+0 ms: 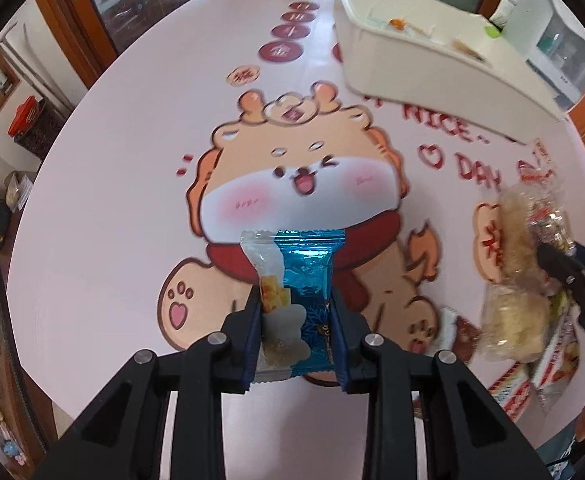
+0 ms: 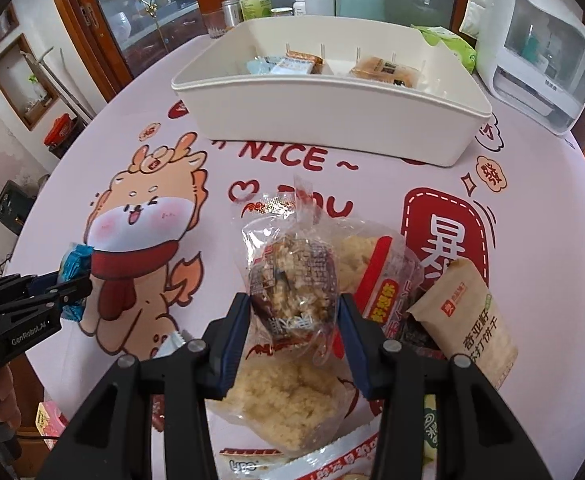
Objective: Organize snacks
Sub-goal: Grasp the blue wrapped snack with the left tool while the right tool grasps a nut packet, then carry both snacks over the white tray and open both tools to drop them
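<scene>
— Looking at the white bin [image 2: 332, 108] in the upper middle of the right wrist view, which step is this?

— Pick-up, by the look of it. The right gripper [image 2: 292, 320] is clamped on a clear rice-cake pack [image 2: 292, 280] above the snack pile [image 2: 372, 288] at lower centre. The left gripper [image 1: 294, 320] pinches a blue candy packet [image 1: 308, 276], lifted off the tablecloth [image 1: 132, 200].

— Next?

— Probably carrying both to the bin and choosing compartments.

— What differs between views?

— Only the right view shows the bin's dividers and packets inside; the left view shows the candy's clear window.
</scene>
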Demonstrator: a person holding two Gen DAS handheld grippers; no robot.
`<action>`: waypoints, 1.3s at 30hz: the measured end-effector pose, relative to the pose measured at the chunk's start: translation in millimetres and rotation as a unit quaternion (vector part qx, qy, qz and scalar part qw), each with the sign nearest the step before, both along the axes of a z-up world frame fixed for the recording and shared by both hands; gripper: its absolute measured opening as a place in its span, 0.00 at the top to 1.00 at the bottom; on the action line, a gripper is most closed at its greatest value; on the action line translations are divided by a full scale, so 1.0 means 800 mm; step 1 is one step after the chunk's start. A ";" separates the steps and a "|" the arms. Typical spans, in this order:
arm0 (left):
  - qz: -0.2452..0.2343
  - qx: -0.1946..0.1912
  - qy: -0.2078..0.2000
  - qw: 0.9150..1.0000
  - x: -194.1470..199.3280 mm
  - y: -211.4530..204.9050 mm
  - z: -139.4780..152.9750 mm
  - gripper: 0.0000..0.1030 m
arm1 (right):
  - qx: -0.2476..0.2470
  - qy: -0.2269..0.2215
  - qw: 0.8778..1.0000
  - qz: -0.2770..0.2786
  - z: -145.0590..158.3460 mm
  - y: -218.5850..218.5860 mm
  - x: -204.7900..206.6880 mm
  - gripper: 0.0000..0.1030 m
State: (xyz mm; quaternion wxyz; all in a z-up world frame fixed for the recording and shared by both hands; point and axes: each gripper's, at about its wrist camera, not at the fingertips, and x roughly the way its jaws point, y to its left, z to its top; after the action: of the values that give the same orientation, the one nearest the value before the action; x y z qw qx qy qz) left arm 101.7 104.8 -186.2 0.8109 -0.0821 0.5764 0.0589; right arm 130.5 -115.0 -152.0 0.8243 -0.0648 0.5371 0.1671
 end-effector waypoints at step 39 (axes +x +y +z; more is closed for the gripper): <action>-0.140 0.073 -0.146 0.977 0.175 -0.120 0.242 0.72 | 0.077 -0.182 0.980 -0.019 0.230 -0.046 0.087 0.56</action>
State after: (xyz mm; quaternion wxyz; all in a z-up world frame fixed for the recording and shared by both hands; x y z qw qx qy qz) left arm 241.7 8.9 7.3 0.8905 0.0513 0.4514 -0.0259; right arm 200.1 -151.5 32.2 0.9139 -0.0198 0.3645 0.1776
